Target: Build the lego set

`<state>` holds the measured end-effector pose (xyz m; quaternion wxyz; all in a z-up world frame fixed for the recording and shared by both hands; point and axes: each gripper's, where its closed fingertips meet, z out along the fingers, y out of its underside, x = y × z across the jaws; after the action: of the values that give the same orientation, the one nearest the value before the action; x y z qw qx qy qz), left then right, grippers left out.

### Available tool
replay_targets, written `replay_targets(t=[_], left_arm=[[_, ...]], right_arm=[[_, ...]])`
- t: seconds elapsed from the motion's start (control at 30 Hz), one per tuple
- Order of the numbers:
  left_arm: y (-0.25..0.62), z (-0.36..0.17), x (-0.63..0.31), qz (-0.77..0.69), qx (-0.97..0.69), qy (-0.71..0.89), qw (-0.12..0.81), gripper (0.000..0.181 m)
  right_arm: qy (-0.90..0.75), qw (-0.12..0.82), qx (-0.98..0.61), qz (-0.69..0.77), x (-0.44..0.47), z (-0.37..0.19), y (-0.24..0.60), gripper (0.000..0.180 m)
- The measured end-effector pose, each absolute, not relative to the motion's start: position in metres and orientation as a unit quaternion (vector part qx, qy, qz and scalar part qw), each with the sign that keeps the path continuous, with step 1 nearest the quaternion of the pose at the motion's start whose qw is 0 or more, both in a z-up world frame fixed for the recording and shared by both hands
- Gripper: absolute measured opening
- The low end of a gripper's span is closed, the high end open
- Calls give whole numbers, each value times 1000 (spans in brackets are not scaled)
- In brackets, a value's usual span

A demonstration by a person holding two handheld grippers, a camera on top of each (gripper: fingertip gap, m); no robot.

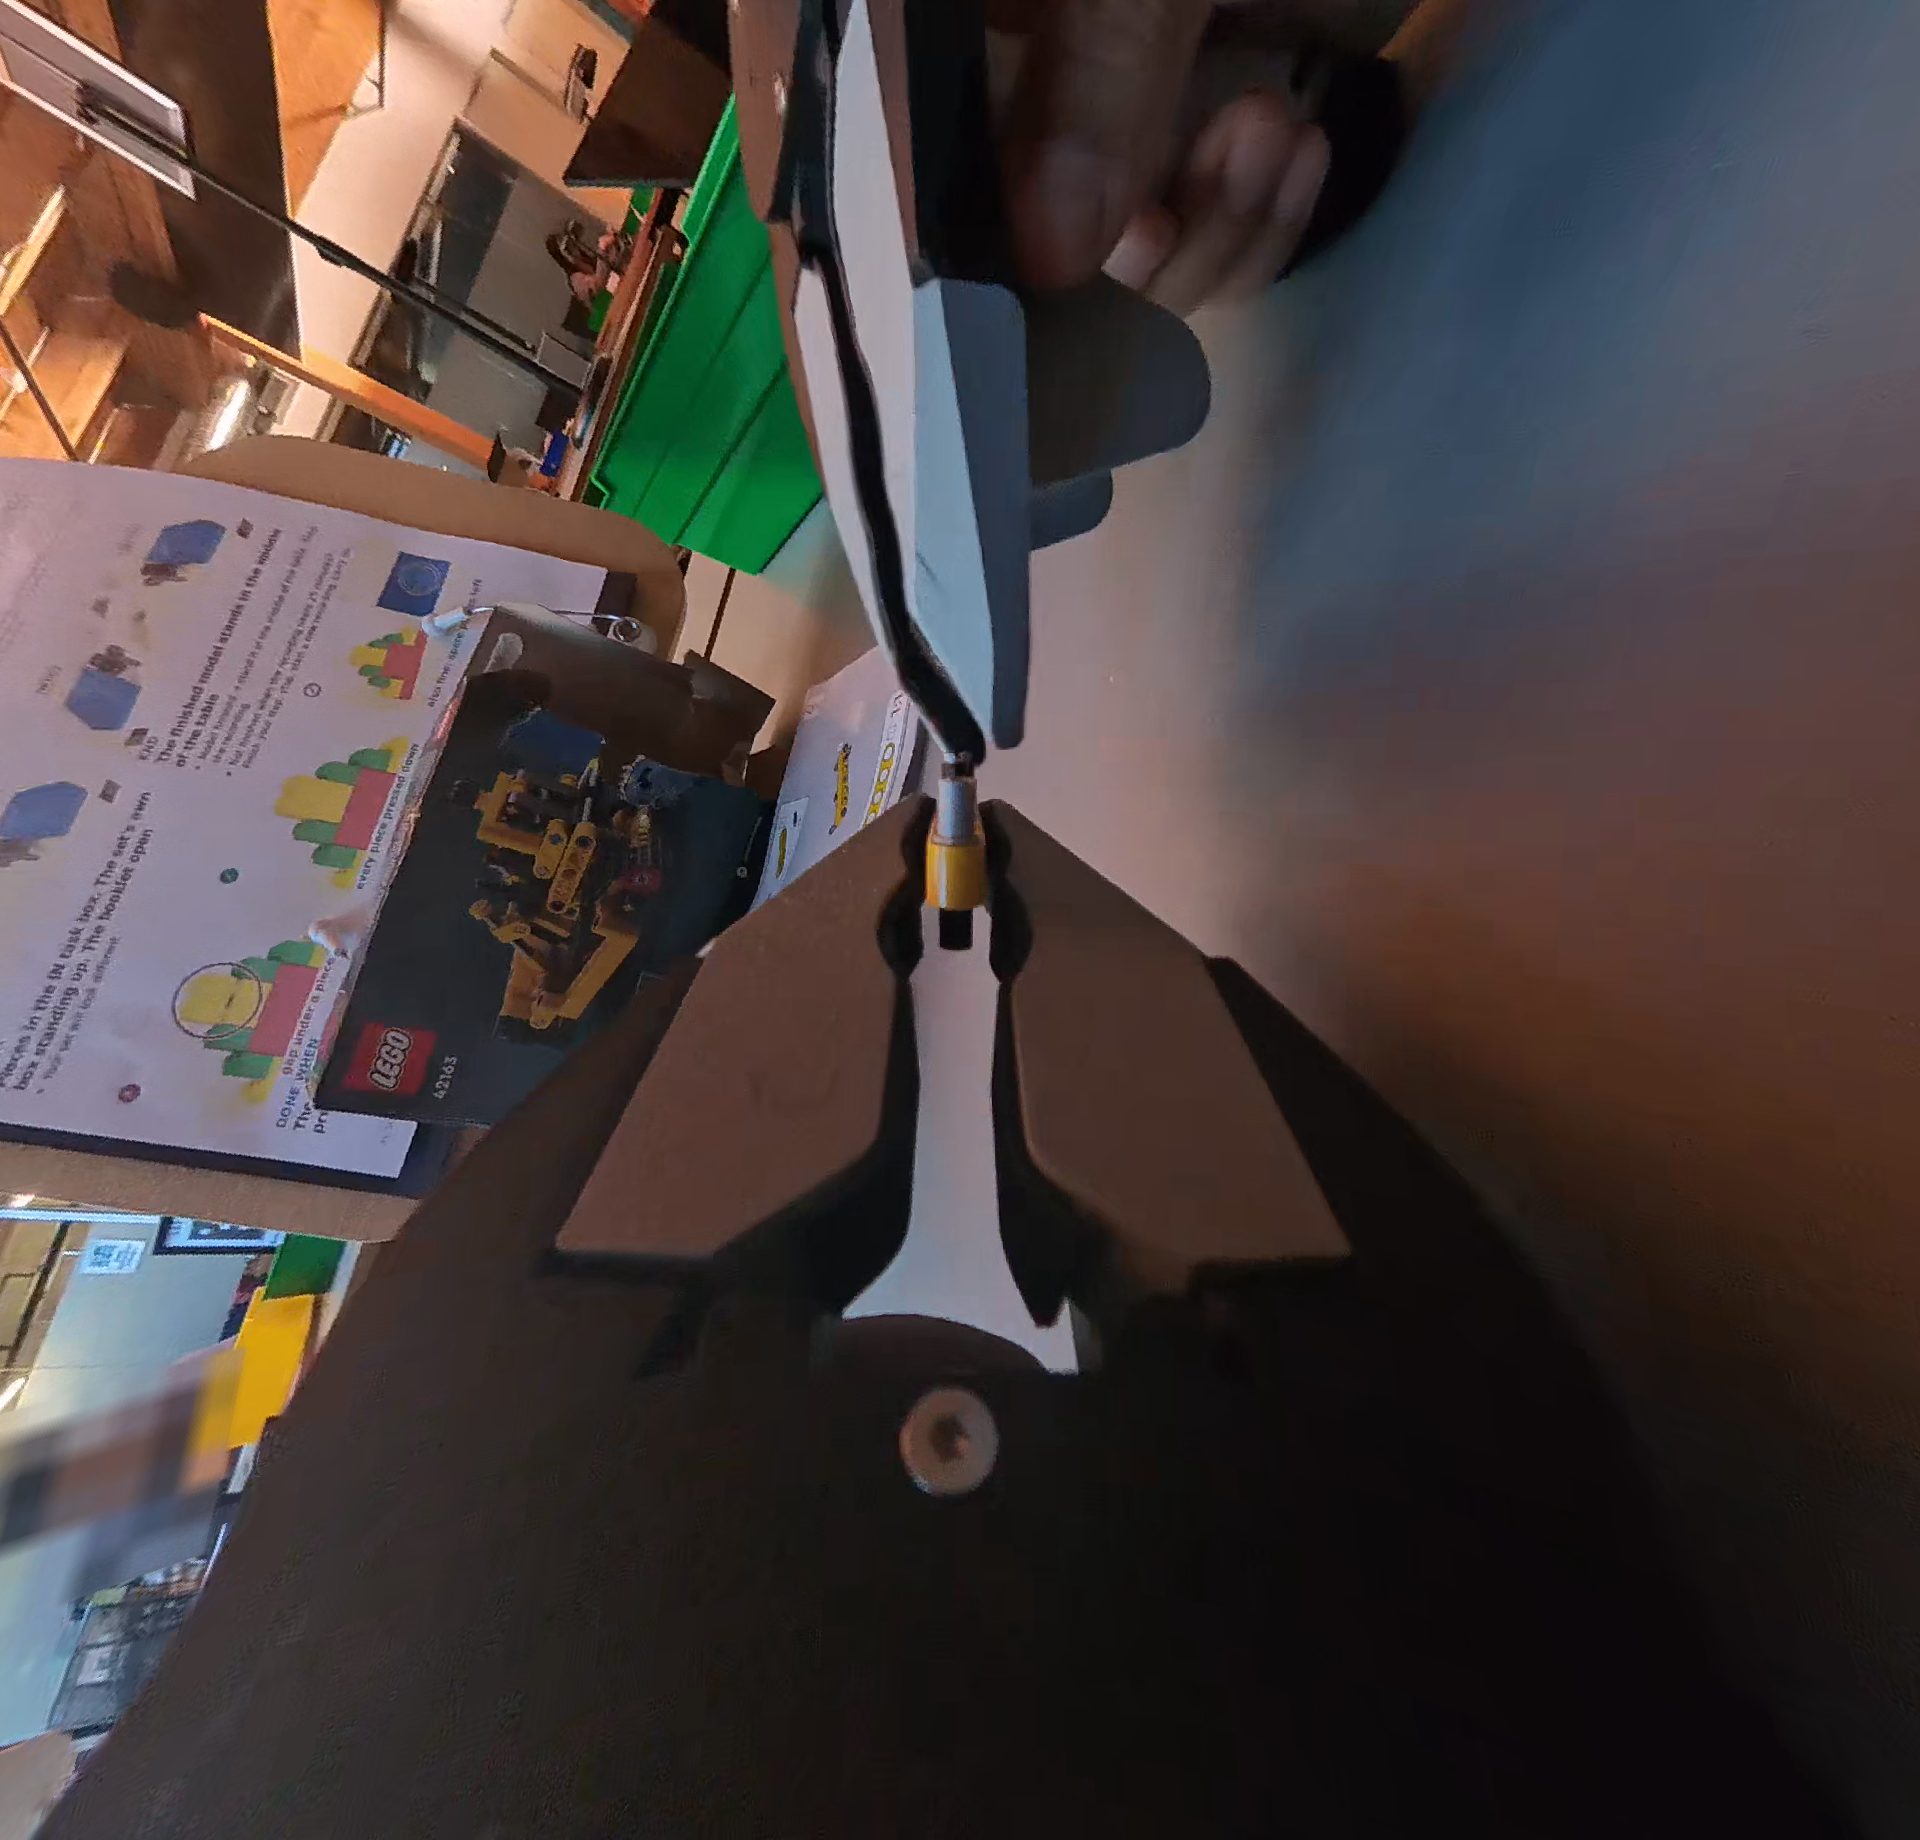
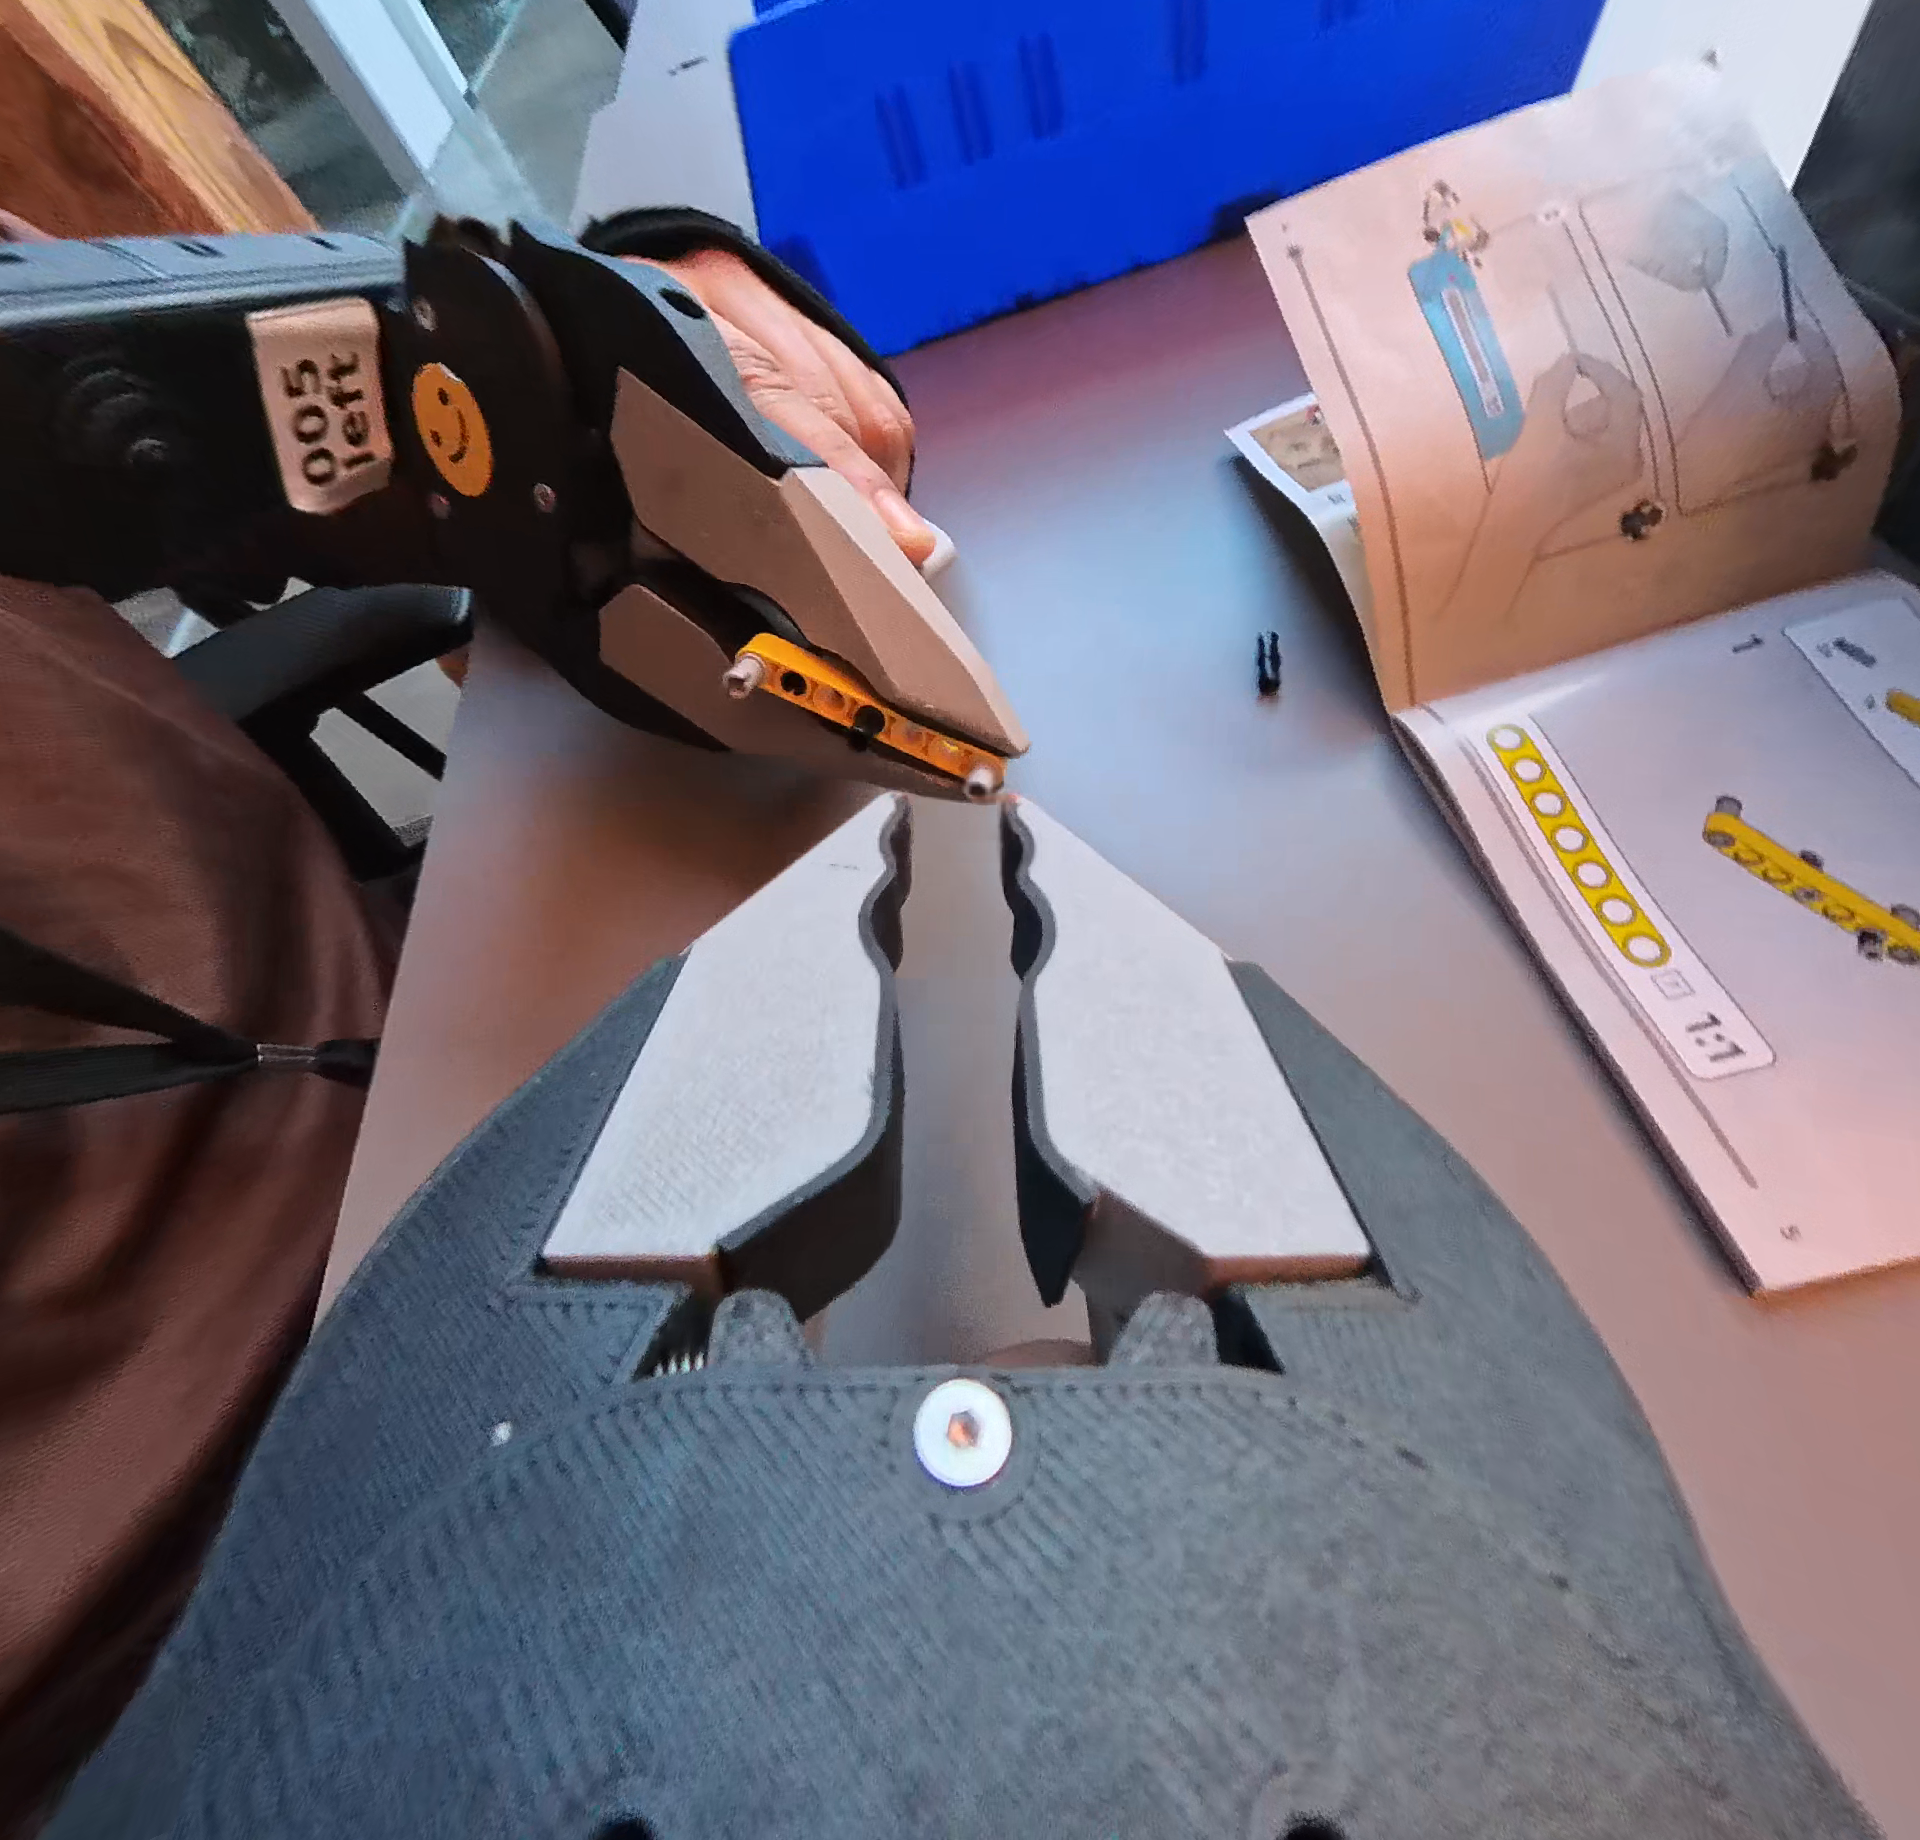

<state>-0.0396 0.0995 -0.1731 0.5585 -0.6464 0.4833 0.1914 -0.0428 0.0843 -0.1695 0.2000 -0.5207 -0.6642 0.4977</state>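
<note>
My left gripper (image 1: 956, 829) is shut on a yellow holed beam (image 1: 954, 874), seen end-on, held above the table. In the right wrist view the left gripper (image 2: 997, 767) comes in from the left with the beam (image 2: 873, 715) lying along its jaws. The beam has a grey pin (image 2: 982, 780) at each end and a black pin (image 2: 864, 722) in the middle. My right gripper (image 2: 956, 803) is narrowly open and empty, its tips right at the beam's near grey pin. In the left wrist view the right gripper (image 1: 971, 741) points down onto that pin (image 1: 956, 798).
A loose black pin (image 2: 1268, 663) lies on the grey table (image 2: 1143, 564). An open instruction booklet (image 2: 1662, 855) lies to the right, a blue bin (image 2: 1143, 128) behind. A set box (image 1: 540, 907), a printed sheet (image 1: 208, 803) and a green bin (image 1: 717, 388) stand beyond. The grippers are tip to tip, or close to it. The loose black pin (image 2: 1268, 663) is about equally far from each gripper, around 9 centimeters.
</note>
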Motion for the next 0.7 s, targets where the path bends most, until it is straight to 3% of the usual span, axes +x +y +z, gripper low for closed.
replay_targets(t=[0.23, 0.3, 0.7], left_arm=[[98, -174, -33, 195, -635, 495, 560, 6], [98, -173, -33, 195, -634, 493, 563, 5], [104, -176, -36, 201, -644, 482, 559, 6]], right_arm=[[-661, 212, -518, 500, -45, -167, 84, 11], [-662, 217, -517, 497, -45, -167, 84, 3], [-647, 227, -541, 486, -48, -169, 93, 1]])
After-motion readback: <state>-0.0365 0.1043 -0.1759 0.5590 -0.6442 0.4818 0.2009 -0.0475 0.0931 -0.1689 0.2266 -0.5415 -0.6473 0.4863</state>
